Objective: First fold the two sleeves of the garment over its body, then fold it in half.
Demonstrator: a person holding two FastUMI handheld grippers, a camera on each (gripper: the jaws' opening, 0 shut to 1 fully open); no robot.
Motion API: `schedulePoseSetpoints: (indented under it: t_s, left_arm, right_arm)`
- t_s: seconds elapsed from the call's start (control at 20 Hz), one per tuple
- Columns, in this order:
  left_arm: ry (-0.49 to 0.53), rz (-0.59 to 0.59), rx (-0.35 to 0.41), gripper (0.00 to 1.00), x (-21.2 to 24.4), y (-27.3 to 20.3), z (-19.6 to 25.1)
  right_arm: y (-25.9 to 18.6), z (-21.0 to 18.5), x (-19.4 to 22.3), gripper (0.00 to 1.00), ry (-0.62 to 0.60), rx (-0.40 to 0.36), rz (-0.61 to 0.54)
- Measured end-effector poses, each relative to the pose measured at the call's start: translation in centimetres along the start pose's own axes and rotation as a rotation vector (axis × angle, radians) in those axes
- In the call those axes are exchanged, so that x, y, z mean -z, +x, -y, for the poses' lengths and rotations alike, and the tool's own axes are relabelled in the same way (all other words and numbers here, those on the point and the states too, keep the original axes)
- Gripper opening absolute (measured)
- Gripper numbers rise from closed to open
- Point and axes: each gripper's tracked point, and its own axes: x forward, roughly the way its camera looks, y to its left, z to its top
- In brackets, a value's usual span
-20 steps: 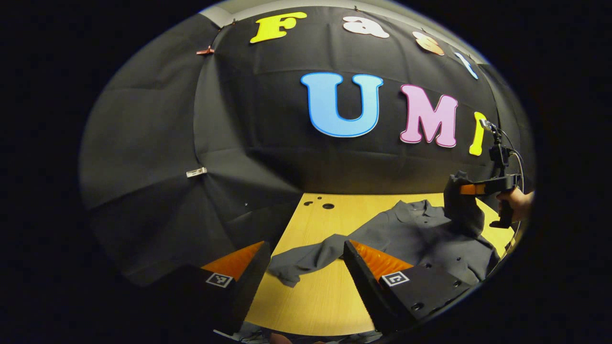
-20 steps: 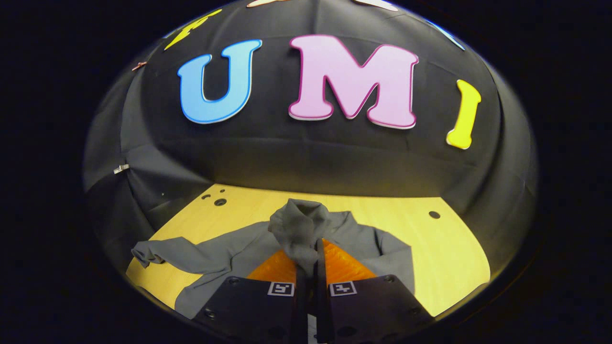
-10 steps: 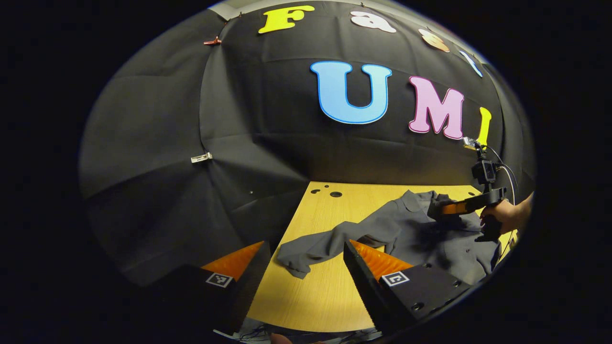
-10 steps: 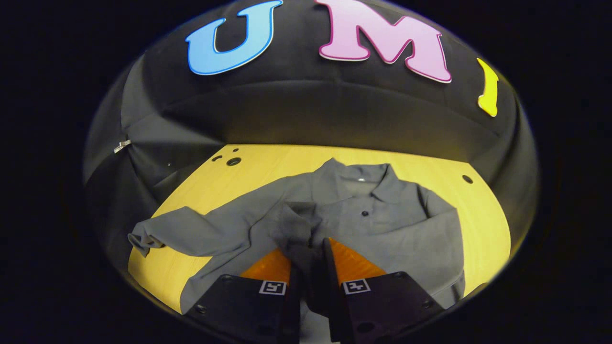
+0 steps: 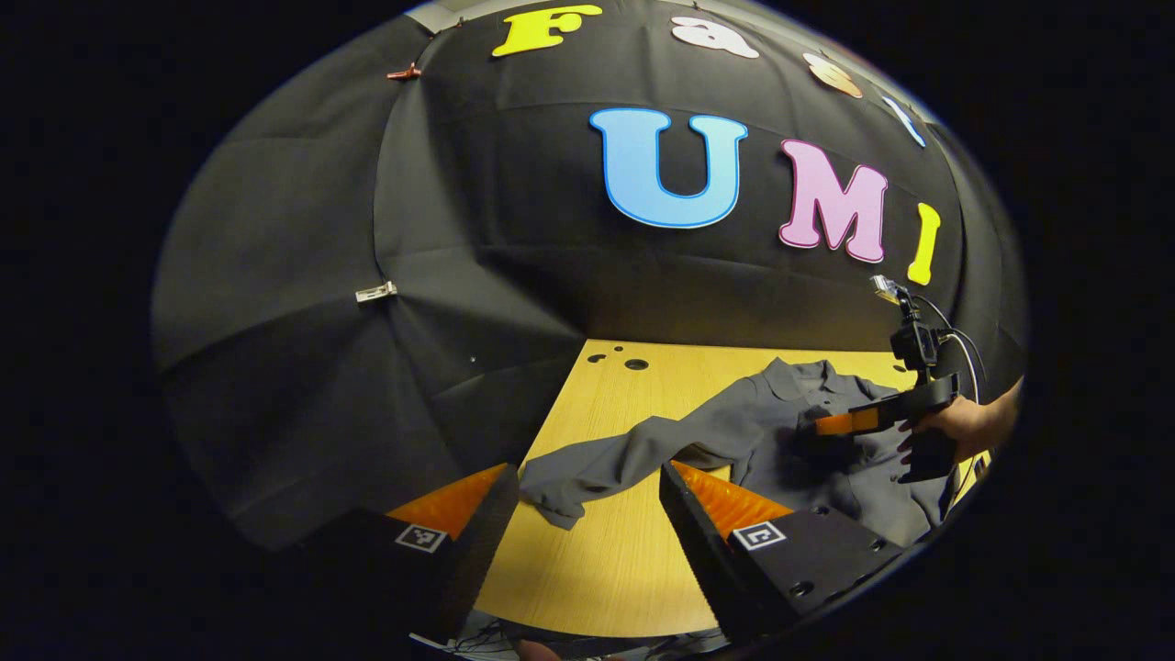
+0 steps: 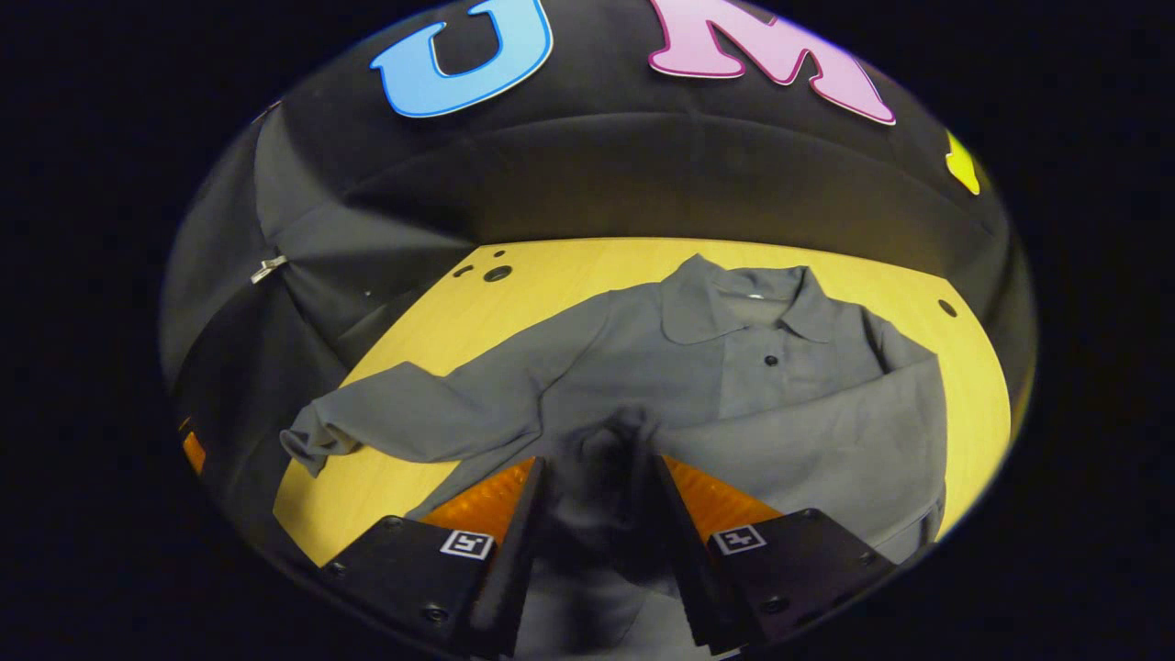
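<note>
The right gripper (image 6: 595, 468), fingers parted, rests over the folded sleeve (image 6: 808, 441) on the garment (image 6: 643, 367); the left gripper (image 5: 578, 487) hovers spread apart

In the right gripper view, the shirt (image 6: 698, 386) lay on the table (image 6: 551, 275), collar (image 6: 748, 303) toward the booth wall behind. One sleeve (image 6: 808, 441) lay across the body; the other sleeve (image 6: 413, 427) stretched out leftward onto the bare table. In the left gripper view, the left gripper (image 5: 583, 514) stood before that outstretched sleeve's cuff (image 5: 551, 491), and the right gripper (image 5: 840, 424) was over the shirt's body farther right.
</note>
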Motion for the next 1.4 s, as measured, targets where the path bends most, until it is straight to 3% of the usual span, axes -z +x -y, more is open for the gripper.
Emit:
schedulePoseSetpoints:
  t_s: [0.15, 0.2, 0.35, 0.6, 0.9, 1.25, 1.4]
  left_arm:
    - [-0.041, -0.026, -0.003, 0.97, 1.2, 1.6, -0.1]
    - [-0.052, -0.035, -0.007, 0.97, 1.5, 2.3, -0.4]
    - [-0.09, -0.065, -0.019, 0.96, 2.8, 4.7, -1.1]
    - [-0.137, -0.139, -0.048, 0.97, 5.7, 9.0, -2.4]
    - [-0.226, -0.197, -0.03, 0.95, 7.0, 13.5, -3.2]
    - [-0.246, -0.313, -0.084, 0.93, 11.0, 16.7, -4.4]
    - [-0.186, -0.329, -0.088, 0.93, 11.7, 16.9, -4.9]
  right_arm:
    - [-1.5, -3.1, -0.1, 0.83, 0.047, -0.131, 0.0]
    - [-2.3, -3.4, -0.2, 0.94, 0.04, -0.145, 0.008]
    - [-5.4, -2.3, -0.8, 0.95, 0.013, -0.148, 0.045]
    - [-10.0, 2.6, -0.5, 0.95, -0.026, -0.048, 0.094]
    - [-14.7, 7.6, 1.8, 0.95, 0.027, 0.04, 0.1]
    - [-16.9, 11.0, 3.1, 0.95, 0.067, 0.111, 0.103]
    - [-17.4, 11.4, 3.0, 0.95, 0.071, 0.12, 0.11]
